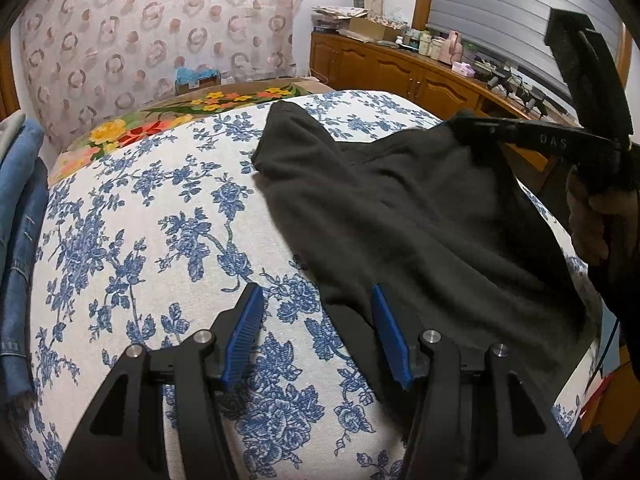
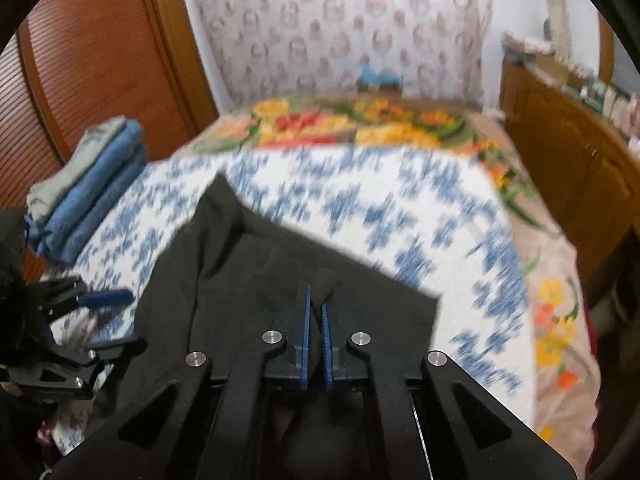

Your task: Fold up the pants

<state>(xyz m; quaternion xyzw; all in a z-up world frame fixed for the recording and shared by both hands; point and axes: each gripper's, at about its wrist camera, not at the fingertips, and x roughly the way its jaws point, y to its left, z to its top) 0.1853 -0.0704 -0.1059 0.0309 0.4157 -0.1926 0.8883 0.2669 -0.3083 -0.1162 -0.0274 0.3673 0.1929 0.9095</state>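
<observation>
Black pants (image 1: 404, 216) lie partly folded on a bed with a blue-flowered cover (image 1: 140, 240). My left gripper (image 1: 316, 300) is open and empty, hovering over the pants' near left edge. My right gripper (image 2: 316, 300) is shut on a fold of the black pants (image 2: 280, 276) and holds it raised above the bed. In the left wrist view the right gripper (image 1: 464, 124) shows at the right, pinching the cloth's far corner. In the right wrist view the left gripper (image 2: 116, 320) shows open at the lower left.
A stack of folded jeans (image 2: 88, 192) sits at the bed's left edge, also in the left wrist view (image 1: 20, 208). A flowered blanket (image 2: 360, 124) lies at the far end. A wooden cabinet (image 1: 400, 68) with clutter runs along the right.
</observation>
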